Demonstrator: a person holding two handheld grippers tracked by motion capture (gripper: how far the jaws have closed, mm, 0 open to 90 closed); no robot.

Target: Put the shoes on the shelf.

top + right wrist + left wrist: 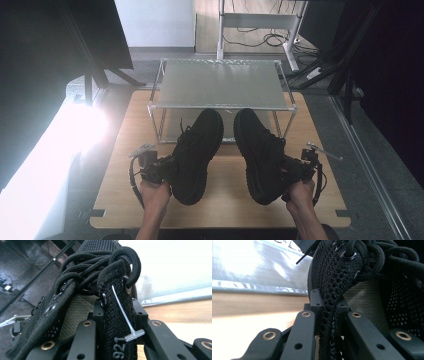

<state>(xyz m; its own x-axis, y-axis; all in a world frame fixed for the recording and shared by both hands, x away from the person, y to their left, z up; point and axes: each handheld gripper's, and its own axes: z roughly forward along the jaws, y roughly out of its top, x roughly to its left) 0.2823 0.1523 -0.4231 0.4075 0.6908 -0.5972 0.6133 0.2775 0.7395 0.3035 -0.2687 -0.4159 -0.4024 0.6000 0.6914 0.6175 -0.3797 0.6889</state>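
Two black shoes on wooden table before wire rack, each pinched at collar by left gripper and right gripper; thin-fabric grip, likely slip or droop if lifted.

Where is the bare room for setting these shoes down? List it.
Free: the rack's top shelf; the table strip left of the left shoe; the strip right of the right shoe, toward the table edge; a narrow gap between the shoes. Crowded: the lower shelf mouth, where both toes sit by the rack posts.
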